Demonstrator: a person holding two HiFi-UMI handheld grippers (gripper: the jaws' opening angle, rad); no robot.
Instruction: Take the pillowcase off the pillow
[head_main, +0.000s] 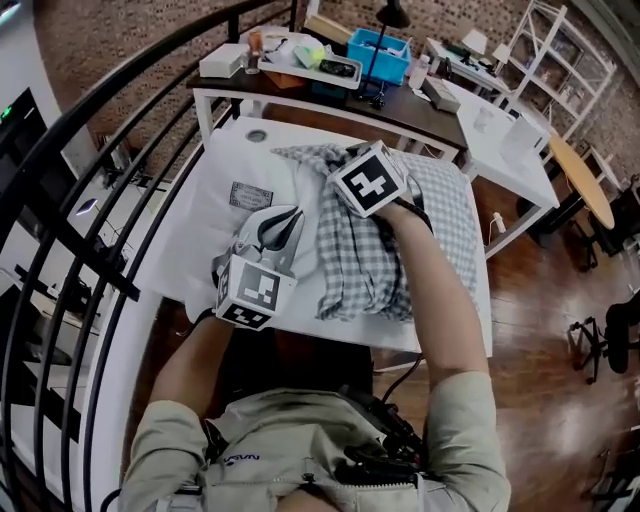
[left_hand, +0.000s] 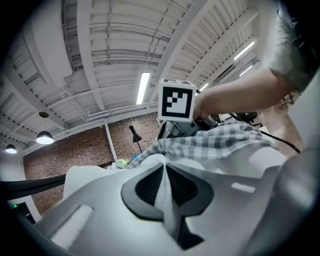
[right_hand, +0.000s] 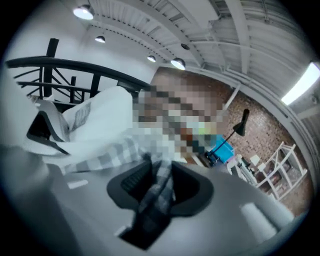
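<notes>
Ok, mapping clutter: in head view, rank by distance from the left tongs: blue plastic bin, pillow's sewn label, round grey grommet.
1. Sewn label, on the white pillow, just ahead.
2. Round grey grommet, farther ahead.
3. Blue plastic bin, far right.

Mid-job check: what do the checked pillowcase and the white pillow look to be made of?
Pillowcase: thin woven cloth, probably cotton, matte. It has a grey-and-white check and bunches into soft folds. Pillow: a smooth, matte white fabric shell with a sewn label. It looks padded, but the filling is not visible.
</notes>
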